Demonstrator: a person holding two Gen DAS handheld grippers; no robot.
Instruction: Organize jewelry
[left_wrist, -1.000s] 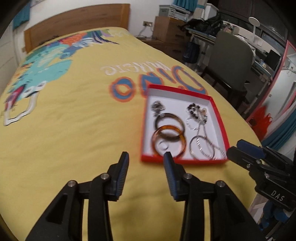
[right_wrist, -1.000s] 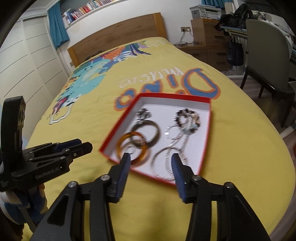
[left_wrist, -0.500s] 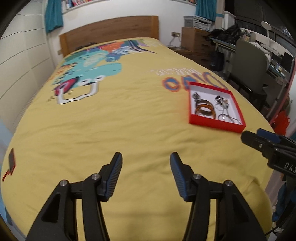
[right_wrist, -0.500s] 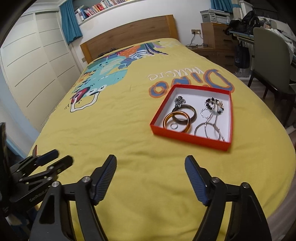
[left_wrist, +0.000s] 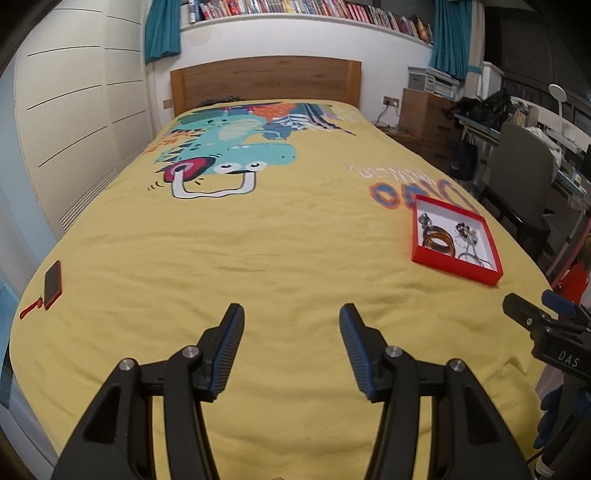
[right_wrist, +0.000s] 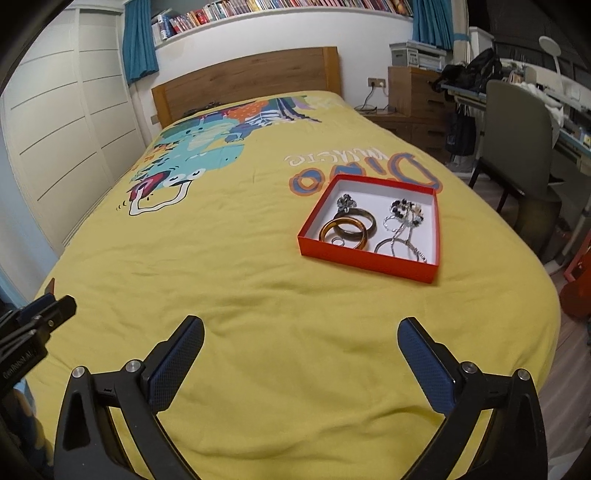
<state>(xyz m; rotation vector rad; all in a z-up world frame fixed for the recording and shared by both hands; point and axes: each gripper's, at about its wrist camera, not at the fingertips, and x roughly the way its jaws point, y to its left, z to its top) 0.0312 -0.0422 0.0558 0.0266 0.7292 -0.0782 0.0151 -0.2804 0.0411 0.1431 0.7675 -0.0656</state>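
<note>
A red box with a white inside (right_wrist: 369, 259) lies on the yellow bedspread, right of centre. In it are an amber bangle (right_wrist: 343, 232), a dark bangle (right_wrist: 357, 220), a beaded bracelet (right_wrist: 405, 213), silver hoops (right_wrist: 394, 245) and a small brooch (right_wrist: 345, 202). My right gripper (right_wrist: 301, 325) hangs over bare bedspread well short of the box, its jaws opening wide with nothing between them. The left gripper (left_wrist: 291, 314) is open and empty, with the box (left_wrist: 455, 265) far off to its upper right. Each gripper shows at the other view's edge.
A phone in a red case (left_wrist: 53, 283) lies near the bed's left edge. The wooden headboard (left_wrist: 264, 83) closes the far end. A grey chair (right_wrist: 517, 140) and a cluttered desk stand to the right of the bed, a white wardrobe to the left.
Both grippers have drawn back from the box, which now looks small and far. Both sets of jaws stand wider apart than before, the right ones most of all.
</note>
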